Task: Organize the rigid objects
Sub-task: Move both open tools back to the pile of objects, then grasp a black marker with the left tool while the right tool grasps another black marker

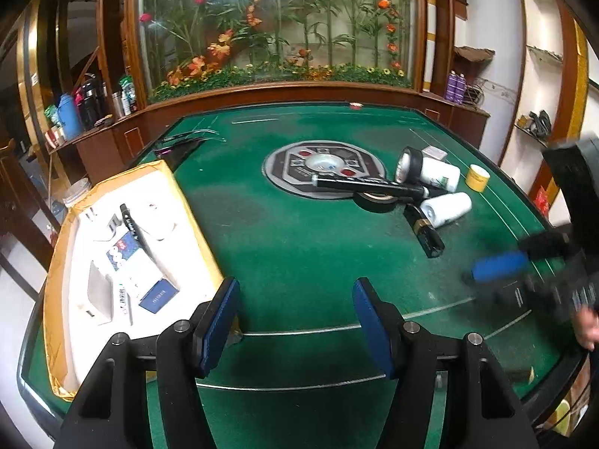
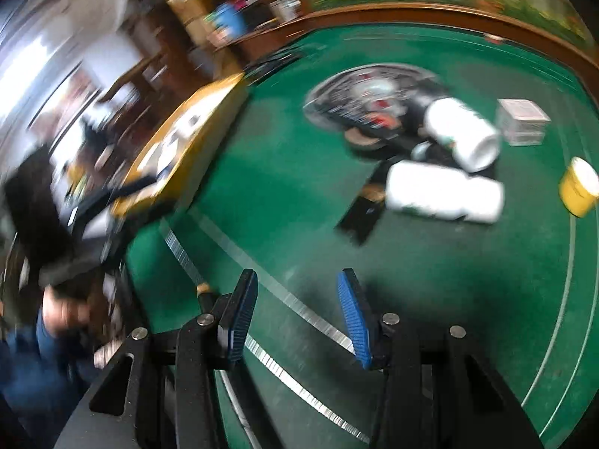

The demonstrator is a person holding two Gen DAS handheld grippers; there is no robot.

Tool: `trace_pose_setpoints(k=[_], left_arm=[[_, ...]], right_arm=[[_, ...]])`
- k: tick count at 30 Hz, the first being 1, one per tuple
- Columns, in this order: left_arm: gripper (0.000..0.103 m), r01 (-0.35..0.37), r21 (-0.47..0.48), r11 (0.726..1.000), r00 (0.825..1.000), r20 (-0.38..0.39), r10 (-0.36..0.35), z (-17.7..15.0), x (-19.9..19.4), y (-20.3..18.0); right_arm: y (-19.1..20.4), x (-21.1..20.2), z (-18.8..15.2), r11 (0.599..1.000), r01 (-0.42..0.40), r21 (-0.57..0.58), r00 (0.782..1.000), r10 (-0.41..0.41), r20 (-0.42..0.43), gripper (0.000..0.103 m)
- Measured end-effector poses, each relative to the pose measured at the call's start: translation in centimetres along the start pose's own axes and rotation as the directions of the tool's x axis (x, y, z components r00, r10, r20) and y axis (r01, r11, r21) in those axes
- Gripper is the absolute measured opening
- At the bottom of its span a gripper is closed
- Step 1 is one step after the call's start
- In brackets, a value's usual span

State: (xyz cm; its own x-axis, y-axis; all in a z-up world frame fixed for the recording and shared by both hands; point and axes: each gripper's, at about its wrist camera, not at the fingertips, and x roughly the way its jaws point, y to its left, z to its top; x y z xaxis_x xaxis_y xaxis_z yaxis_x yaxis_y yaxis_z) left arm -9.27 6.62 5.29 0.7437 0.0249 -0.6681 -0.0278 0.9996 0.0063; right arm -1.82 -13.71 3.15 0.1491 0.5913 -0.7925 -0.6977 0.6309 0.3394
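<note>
A yellow-edged box with a white lining [image 1: 194, 224] sits at the table's left and holds a pen, small boxes and other items. A pile lies right of the table's centre: two white bottles [image 1: 447, 207], a long black tube [image 1: 370, 185], a black tape roll [image 1: 374, 200], a dark flat bottle [image 1: 426, 234] and a yellow tape roll [image 1: 477, 177]. My left gripper [image 1: 295, 292] is open and empty over the green felt near the box. My right gripper [image 2: 297, 288] is open and empty, short of the white bottles [image 2: 445, 192]. It shows blurred in the left wrist view [image 1: 498, 265].
The green felt table [image 1: 299, 247] has a round metal hub [image 1: 322, 166] at its centre. A small white box [image 2: 522, 119] lies beyond the pile. A wooden cabinet with a glass flower display stands behind the table. Bottles stand on a shelf at far left.
</note>
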Motion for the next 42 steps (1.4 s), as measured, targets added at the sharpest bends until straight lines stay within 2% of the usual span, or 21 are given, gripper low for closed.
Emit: trace_pose_setpoints(k=[3,5,6,11,12,13,14,16,18,20,22,24,26,29,34,36,37,38,40,41,42], left_arm=[[0.066,-0.018,-0.009,1.0,1.0,0.0,0.018,0.2,-0.1,0.6],[0.066,-0.03,-0.021,0.999,1.0,0.001,0.03,0.3,-0.2,1.1],[0.066,-0.034,-0.028,0.999,0.999,-0.001,0.034,0.4,-0.2,1.3],[0.066,-0.049,-0.037,0.998,0.999,0.003,0.049,0.5,-0.5,1.6],[0.066,-0.05,-0.036,0.998,0.999,0.004,0.05,0.5,-0.5,1.6],[0.066,-0.052,-0.035,0.998,0.999,0.004,0.052,0.5,-0.5,1.6],[0.066,-0.049,-0.032,0.998,0.999,0.001,0.049,0.6,-0.4,1.6],[0.066,-0.043,-0.021,0.999,0.999,0.0,0.043,0.6,-0.4,1.4],[0.066,-0.032,-0.008,0.999,0.999,-0.005,0.032,0.8,-0.2,0.9],[0.066,0.018,-0.011,1.0,1.0,-0.025,-0.018,1.2,0.3,0.3],[0.07,0.088,-0.008,0.996,0.995,-0.056,-0.088,1.8,1.1,-0.8],[0.07,0.169,-0.001,0.986,0.98,-0.107,-0.169,2.5,2.7,-2.7],[0.07,0.226,0.01,0.974,0.964,-0.147,-0.223,3.4,4.2,-4.6],[0.07,0.249,0.007,0.968,0.947,-0.211,-0.242,4.5,6.8,-6.7],[0.07,0.26,0.03,0.965,0.928,-0.285,-0.242,6.1,10.5,-9.6],[0.07,0.226,0.058,0.972,0.932,-0.302,-0.199,6.2,12.0,-10.7],[0.067,0.224,0.073,0.972,0.93,-0.313,-0.191,6.2,12.6,-11.2],[0.057,0.215,0.083,0.973,0.932,-0.315,-0.179,6.1,13.0,-11.5],[0.033,0.173,0.117,0.978,0.949,-0.287,-0.133,6.1,12.8,-11.6],[0.02,0.175,0.116,0.978,0.948,-0.288,-0.136,6.0,12.6,-11.5],[0.017,0.177,0.109,0.978,0.946,-0.291,-0.139,5.8,12.3,-11.0]], right_arm=[[2.9,0.4,-1.2,0.988,-0.078,-0.13,0.996,0.071,-0.056,0.044],[5.3,0.3,-2.6,0.961,-0.158,-0.226,0.986,0.139,-0.094,0.044],[6.1,0.3,-2.9,0.952,-0.165,-0.258,0.984,0.142,-0.105,0.044],[11.0,2.9,-5.5,0.883,-0.138,-0.448,0.973,0.037,-0.226,0.044],[11.0,2.9,-5.7,0.878,-0.135,-0.459,0.976,0.038,-0.216,0.042],[11.3,2.9,-5.7,0.869,-0.141,-0.473,0.976,0.041,-0.216,0.029],[11.4,3.0,-5.7,0.868,-0.13,-0.48,0.975,0.024,-0.223,0.021],[11.2,3.2,-5.7,0.863,-0.04,-0.504,0.979,-0.066,-0.191,0.015],[9.5,3.4,-4.4,0.89,-0.002,-0.455,0.982,-0.084,-0.17,0.014],[7.0,2.5,-3.0,0.924,0.078,-0.374,0.987,-0.124,-0.101,0.014],[4.6,0.1,-1.2,0.97,0.074,-0.23,0.997,-0.073,0.011,0.014],[1.7,-2.5,0.3,0.996,0.043,-0.077,0.988,-0.03,0.154,0.014],[-0.8,-4.5,1.3,0.999,0.004,0.042,0.957,-0.016,0.291,0.014],[-4.2,-5.5,1.6,0.982,-0.097,0.161,0.916,0.025,0.4,0.014],[-6.8,-5.7,0.8,0.966,-0.113,0.234,0.912,0.007,0.411,0.014],[-7.4,-6.1,0.6,0.959,-0.129,0.251,0.911,0.015,0.412,0.014],[-7.8,-6.3,0.7,0.958,-0.137,0.254,0.91,0.02,0.414,0.014],[-7.8,-6.4,0.6,0.956,-0.146,0.255,0.907,0.026,0.421,0.014],[-8.1,-6.6,0.8,0.955,-0.16,0.25,0.906,0.042,0.422,0.014],[-8.2,-6.8,0.7,0.955,-0.163,0.249,0.907,0.046,0.419,0.014],[-8.1,-6.6,0.6,0.954,-0.165,0.251,0.908,0.048,0.416,0.014]])
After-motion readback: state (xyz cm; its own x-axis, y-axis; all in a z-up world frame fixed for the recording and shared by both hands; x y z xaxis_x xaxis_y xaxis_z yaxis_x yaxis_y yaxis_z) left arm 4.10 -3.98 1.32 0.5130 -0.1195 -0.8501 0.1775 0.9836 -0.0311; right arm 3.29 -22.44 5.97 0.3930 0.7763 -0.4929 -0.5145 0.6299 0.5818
